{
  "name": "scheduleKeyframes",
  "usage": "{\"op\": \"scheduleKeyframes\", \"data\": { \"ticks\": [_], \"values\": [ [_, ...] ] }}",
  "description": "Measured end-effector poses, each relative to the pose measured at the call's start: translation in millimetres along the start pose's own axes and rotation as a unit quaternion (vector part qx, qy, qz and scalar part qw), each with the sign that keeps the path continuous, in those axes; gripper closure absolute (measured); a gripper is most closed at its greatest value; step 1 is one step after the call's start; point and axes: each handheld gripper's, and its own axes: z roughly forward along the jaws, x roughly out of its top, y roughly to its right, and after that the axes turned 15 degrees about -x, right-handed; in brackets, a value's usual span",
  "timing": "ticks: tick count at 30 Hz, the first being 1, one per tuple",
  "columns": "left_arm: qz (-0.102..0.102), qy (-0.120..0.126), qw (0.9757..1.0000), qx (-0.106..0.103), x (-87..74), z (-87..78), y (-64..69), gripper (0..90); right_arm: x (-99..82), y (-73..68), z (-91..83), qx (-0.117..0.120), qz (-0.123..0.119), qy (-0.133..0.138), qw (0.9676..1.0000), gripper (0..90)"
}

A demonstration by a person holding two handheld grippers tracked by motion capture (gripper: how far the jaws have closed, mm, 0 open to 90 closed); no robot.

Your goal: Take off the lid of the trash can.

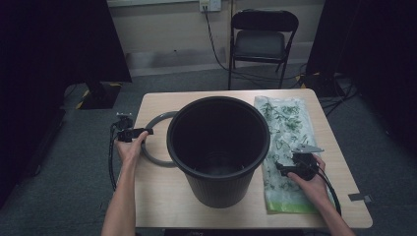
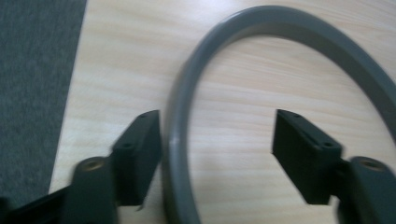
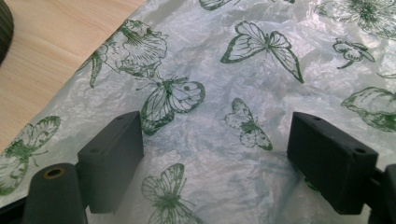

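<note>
At the left of the table [image 1: 157, 196], the left tool [image 1: 147, 131] is spread wide, straddling a grey ring [image 1: 153, 157] lying flat; one jaw sits against its rim. A black bucket [image 1: 219, 147] stands mid-table. At right, the right tool [image 1: 279, 168] hangs wide open over a butterfly-printed plastic bag [image 1: 287, 128], gripping nothing.

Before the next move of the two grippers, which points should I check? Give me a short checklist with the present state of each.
1. Left gripper open: ok.
2. Grey ring between its jaws: ok, the rim passes close by one jaw.
3. Right gripper open: ok.
4. Butterfly-print bag under its jaws: ok, lying flat.
5. Black bin upright on the table: ok.
6. Bin empty inside: cannot tell, too dark.
</note>
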Motion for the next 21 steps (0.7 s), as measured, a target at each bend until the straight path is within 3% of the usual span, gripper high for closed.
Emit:
{"op": "scheduleKeyframes", "data": {
  "ticks": [2, 3, 5, 7, 9, 11, 15, 17, 19, 21],
  "values": [
    [0.028, 0.009, 0.9992, -0.025, -3.5, -6.4, 8.0, 22.1, -0.1, 0.4, 0.1, 0.0, -0.001, 0.001, 1.0, 17.8],
    [0.033, 0.013, 0.9988, -0.034, -5.9, -8.5, 10.7, 17.1, -0.4, 0.7, -0.2, -0.001, -0.001, 0.0, 1.0, 17.9],
    [0.044, 0.006, 0.9972, -0.059, -16.0, -11.9, 16.7, 17.3, -1.6, 1.6, -1.4, -0.003, 0.003, -0.001, 1.0, 17.9],
    [0.082, -0.019, 0.9957, -0.038, -22.8, -15.2, 24.1, 17.4, -3.8, 2.5, -3.7, -0.007, 0.006, -0.002, 1.0, 17.9],
    [0.087, -0.007, 0.995, -0.047, -30.2, -22.9, 28.3, 17.8, -5.6, 3.4, -5.6, -0.006, 0.004, -0.001, 1.0, 17.9],
    [0.096, -0.007, 0.9945, -0.041, -37.2, -29.5, 34.0, 20.7, -7.9, 3.6, -8.5, -0.006, 0.004, -0.002, 1.0, 17.8],
    [0.132, -0.026, 0.9901, -0.039, -60.0, -43.1, 43.4, 25.8, -11.3, 4.2, -14.8, 0.0, -0.003, -0.01, 0.9999, 17.8],
    [0.126, -0.02, 0.9905, -0.052, -77.8, -50.7, 47.0, 25.8, -12.3, 5.5, -16.8, 0.001, -0.005, -0.014, 0.9999, 17.3],
    [0.133, -0.034, 0.9891, -0.054, -94.0, -54.5, 52.4, 25.8, -9.6, 6.2, -16.8, 0.001, -0.009, -0.024, 0.9997, 17.5],
    [0.148, -0.055, 0.9862, -0.052, -107.9, -55.1, 58.7, 25.7, -4.8, 4.9, -16.5, 0.002, -0.008, -0.025, 0.9996, 19.9]
  ]
}}
